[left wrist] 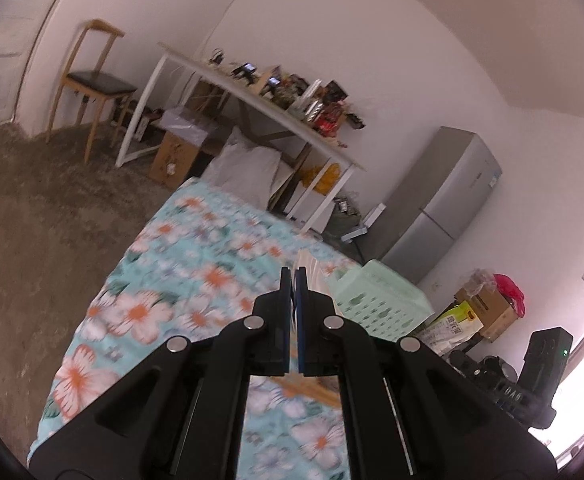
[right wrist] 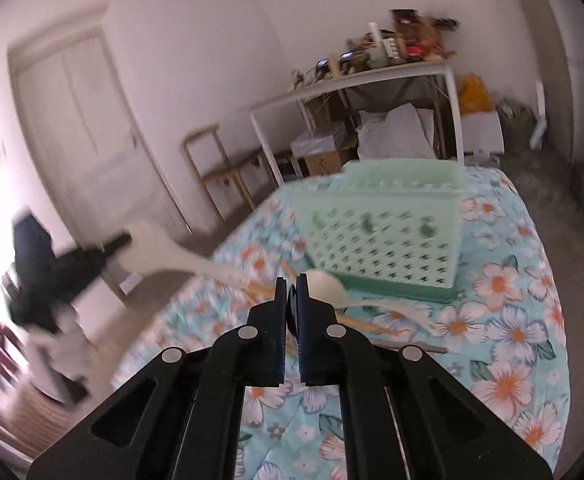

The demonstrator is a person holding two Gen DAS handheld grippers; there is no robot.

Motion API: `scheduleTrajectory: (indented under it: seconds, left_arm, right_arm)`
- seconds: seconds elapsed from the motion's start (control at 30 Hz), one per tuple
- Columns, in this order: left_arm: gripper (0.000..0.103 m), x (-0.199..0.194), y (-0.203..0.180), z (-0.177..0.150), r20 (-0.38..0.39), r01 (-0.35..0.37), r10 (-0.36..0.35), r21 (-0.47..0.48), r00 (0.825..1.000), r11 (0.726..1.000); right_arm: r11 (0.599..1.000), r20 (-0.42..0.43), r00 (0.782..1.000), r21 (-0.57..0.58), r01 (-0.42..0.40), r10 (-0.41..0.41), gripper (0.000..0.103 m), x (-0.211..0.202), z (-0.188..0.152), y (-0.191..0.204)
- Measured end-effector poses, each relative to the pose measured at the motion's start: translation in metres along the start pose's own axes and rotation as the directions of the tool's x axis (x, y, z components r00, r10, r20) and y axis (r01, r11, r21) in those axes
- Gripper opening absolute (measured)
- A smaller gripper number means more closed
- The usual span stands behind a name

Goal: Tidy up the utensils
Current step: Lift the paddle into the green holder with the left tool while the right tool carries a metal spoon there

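Pinched shut around the thin edge of a white spatula (left wrist: 309,274) in the left gripper (left wrist: 293,276), with only a sliver of gap between the blue pads (left wrist: 300,320). Pokes out past the fingertips, edge-on in the left wrist view; seen broadside though blurred in the right wrist view, lifted off the cloth to the left of the basket. Drawn nearly together as well in the right gripper (right wrist: 292,280), leaving a narrow slit with something dark in it; cannot tell whether anything is actually pinched there. Held low over the flowered turquoise cloth (right wrist: 511,320), tips just short of the loose utensils. Just beyond the right fingertip, a cream spoon (right wrist: 325,282), bowl up, handle trailing off to the right across the cloth. Under and beside it, a pair of wooden sticks (right wrist: 371,328) lying slantwise, and nearer the camera a grey-handled utensil (right wrist: 423,347), too blurred to name. Directly behind the spoon, touching or nearly so, a mint-green perforated basket (right wrist: 383,232) standing upright on the cloth. Farther out, past the end of the cloth, a grey pillow (right wrist: 391,132), a cluttered white desk (right wrist: 351,84), a wooden chair (right wrist: 216,168), and against the wall a grey fridge (left wrist: 439,208).
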State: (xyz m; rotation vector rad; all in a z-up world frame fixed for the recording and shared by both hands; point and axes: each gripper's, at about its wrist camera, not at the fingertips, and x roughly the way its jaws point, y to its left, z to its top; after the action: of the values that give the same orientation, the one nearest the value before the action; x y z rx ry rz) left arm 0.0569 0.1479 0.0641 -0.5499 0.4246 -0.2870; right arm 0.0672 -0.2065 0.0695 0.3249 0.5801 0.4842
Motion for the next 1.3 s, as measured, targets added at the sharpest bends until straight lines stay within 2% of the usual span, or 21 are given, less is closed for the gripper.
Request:
scheduleTrajectory:
  seconds: [0.23,0.43,0.57,0.7,0.83,0.97,1.1,1.17,1.3]
  left_arm:
    - [0.001,0.015,-0.046,0.029,0.048,0.050,-0.054,0.082,0.997,0.995]
    - [0.001,0.038,-0.090,0.053,0.088,-0.004,-0.015,0.218,0.996,0.976]
    - [0.001,0.059,-0.125,0.064,0.139,-0.088,0.040,0.358,0.990,0.930]
    - [0.001,0.088,-0.151,0.065,0.113,-0.136,0.093,0.462,0.989,0.876]
    - [0.001,0.119,-0.168,0.055,0.090,-0.191,0.170,0.557,0.981,0.808]
    - [0.001,0.148,-0.184,0.041,0.092,-0.250,0.253,0.654,0.963,0.714]
    - [0.001,0.168,-0.187,0.030,0.087,-0.271,0.297,0.701,0.951,0.660]
    - [0.001,0.177,-0.188,0.027,0.079,-0.269,0.308,0.715,0.948,0.645]
    - [0.002,0.190,-0.180,0.023,0.035,-0.247,0.314,0.703,0.949,0.667]
  right_arm:
    - [0.998,0.097,0.995,0.048,-0.038,0.033,0.005,-0.026,0.025,-0.030]
    - [0.985,0.149,0.980,0.091,-0.144,0.130,0.005,-0.033,0.044,-0.052]
    - [0.978,0.188,0.966,0.079,-0.192,0.175,0.005,-0.036,0.065,-0.059]
    - [0.966,0.241,0.943,0.055,-0.251,0.231,0.005,-0.041,0.091,-0.062]
    - [0.962,0.298,0.919,0.017,-0.274,0.257,0.005,-0.047,0.116,-0.064]
    - [0.967,0.336,0.909,-0.028,-0.252,0.246,0.005,-0.049,0.134,-0.063]
    - [0.968,0.336,0.909,-0.037,-0.247,0.245,0.005,-0.033,0.145,-0.070]
    - [0.966,0.322,0.913,-0.013,-0.260,0.250,0.005,-0.021,0.146,-0.076]
    - [0.963,0.297,0.922,0.032,-0.268,0.247,0.005,0.003,0.142,-0.091]
